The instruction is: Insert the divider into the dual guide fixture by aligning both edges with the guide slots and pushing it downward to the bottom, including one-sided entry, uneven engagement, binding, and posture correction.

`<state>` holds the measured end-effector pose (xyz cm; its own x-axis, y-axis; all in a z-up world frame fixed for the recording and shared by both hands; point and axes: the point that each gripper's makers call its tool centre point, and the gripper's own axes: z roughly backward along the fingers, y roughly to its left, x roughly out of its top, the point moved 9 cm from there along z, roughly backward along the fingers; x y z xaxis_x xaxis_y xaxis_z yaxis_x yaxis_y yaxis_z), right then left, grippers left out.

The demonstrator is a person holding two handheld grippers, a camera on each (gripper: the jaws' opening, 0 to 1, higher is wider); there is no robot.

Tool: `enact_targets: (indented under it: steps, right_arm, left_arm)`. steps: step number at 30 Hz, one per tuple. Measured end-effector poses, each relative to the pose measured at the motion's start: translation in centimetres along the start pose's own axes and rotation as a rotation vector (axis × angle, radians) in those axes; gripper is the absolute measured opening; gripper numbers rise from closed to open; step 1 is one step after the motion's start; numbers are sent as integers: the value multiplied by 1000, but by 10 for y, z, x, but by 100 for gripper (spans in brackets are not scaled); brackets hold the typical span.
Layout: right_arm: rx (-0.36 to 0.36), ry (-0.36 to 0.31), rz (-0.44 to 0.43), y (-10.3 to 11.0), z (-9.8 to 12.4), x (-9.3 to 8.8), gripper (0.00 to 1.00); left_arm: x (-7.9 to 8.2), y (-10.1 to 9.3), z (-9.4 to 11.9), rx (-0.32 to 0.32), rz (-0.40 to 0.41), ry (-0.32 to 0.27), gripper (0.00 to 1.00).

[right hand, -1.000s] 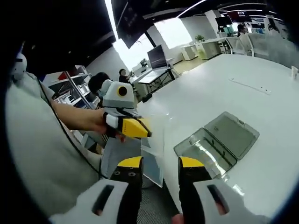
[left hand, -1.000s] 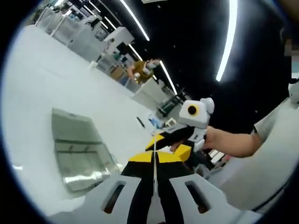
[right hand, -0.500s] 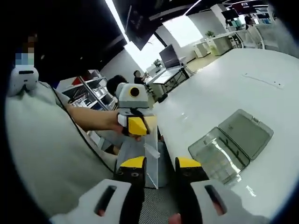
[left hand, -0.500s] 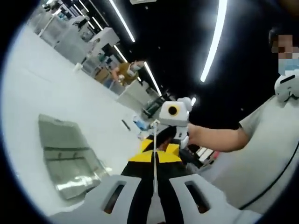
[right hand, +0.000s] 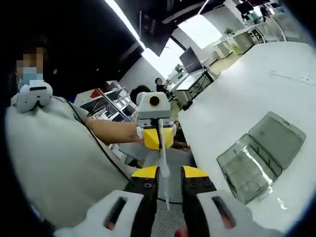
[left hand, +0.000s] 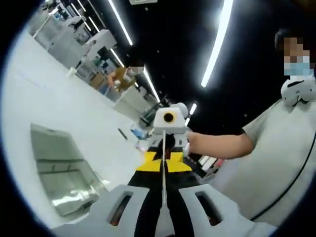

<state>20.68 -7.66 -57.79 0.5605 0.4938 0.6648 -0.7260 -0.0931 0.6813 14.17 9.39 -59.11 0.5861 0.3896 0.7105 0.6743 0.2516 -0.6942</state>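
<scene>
Clear divider [left hand: 162, 170] edge-on, left tongs [left hand: 163, 167] clamping it

One clear divider [right hand: 162, 163], two tools [left hand: 162, 167] [right hand: 165, 172], one open clear hinged case [right hand: 260, 157] on one white bench [right hand: 237, 103].

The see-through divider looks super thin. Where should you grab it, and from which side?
By its two opposite side edges, one hand-held gripper from each side, jaws flat on its faces. The divider is a thin clear sheet, seen edge-on between the left hand-held gripper jaws. The right hand-held gripper faces it at the other edge. That probably keeps the bottom edge free for the open clear fixture on the table.
</scene>
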Motion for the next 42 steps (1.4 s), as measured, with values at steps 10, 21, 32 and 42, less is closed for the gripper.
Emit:
enact_targets:
  steps: [10,21,32,42]
  right_arm:
    - [53,14,-15,7,-5,-1,2]
    - [85,11,-58,8,-6,-2,2]
    - [98,33,-49,11,-9,-3,1]
    - [72,22,-56,11,-9,-3,0]
  left_arm:
    - [-1,-1,-1,-19,1,-10,0]
    - [-3,-2,0,-38,7,-5,0]
    - [-5,-3,0,-50,10,0,0]
    - [-6,-1,2,-37,42,-25,0]
